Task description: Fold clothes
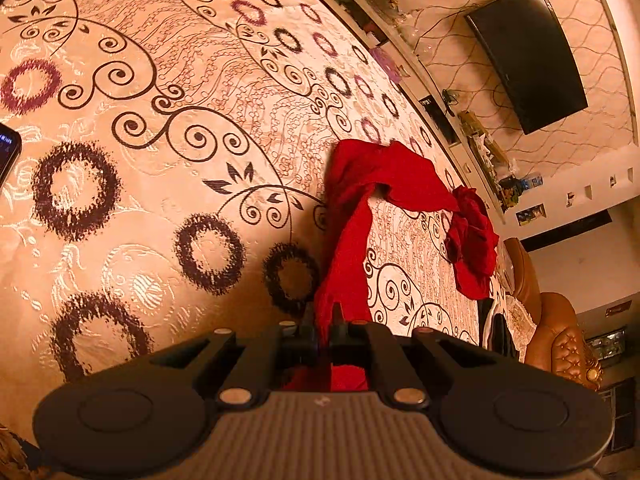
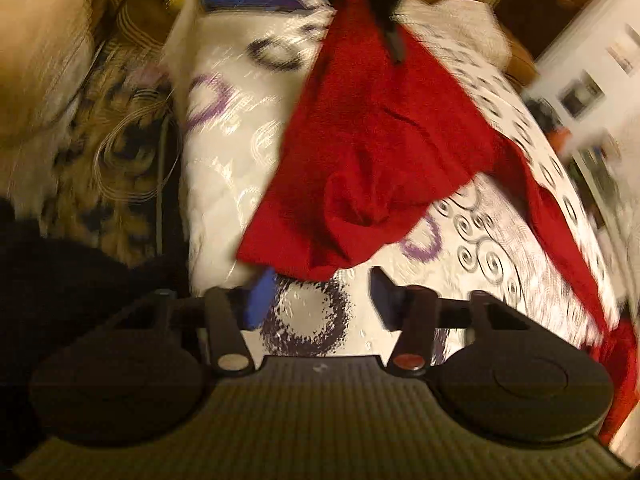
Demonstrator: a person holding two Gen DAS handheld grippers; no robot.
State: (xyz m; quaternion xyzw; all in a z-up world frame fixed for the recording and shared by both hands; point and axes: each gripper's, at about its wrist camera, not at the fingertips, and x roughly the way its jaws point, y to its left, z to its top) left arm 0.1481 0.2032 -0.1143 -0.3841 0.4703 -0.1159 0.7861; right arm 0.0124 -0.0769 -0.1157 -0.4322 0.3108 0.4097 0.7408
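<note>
A red garment [image 1: 384, 176] lies stretched and twisted across the patterned bedspread [image 1: 160, 160]. My left gripper [image 1: 324, 326] is shut on one end of it, and the cloth runs away from the fingers to a bunched end [image 1: 472, 236] at the bed's far side. The right wrist view is blurred by motion. There the red garment [image 2: 380, 152] hangs in folds over the bedspread [image 2: 224, 184], pinched at the top by the left gripper [image 2: 395, 50]. My right gripper [image 2: 322, 300] stands open just below the cloth's lower edge, with nothing between its blue-padded fingers [image 2: 260, 300].
A phone [image 1: 8, 152] lies at the bed's left edge. Beyond the bed are a cluttered shelf [image 1: 400, 44], a wall television [image 1: 528, 56] and a tan leather sofa [image 1: 560, 332]. A leopard-print blanket [image 2: 112, 152] and a dark bundle [image 2: 60, 280] lie left of the right gripper.
</note>
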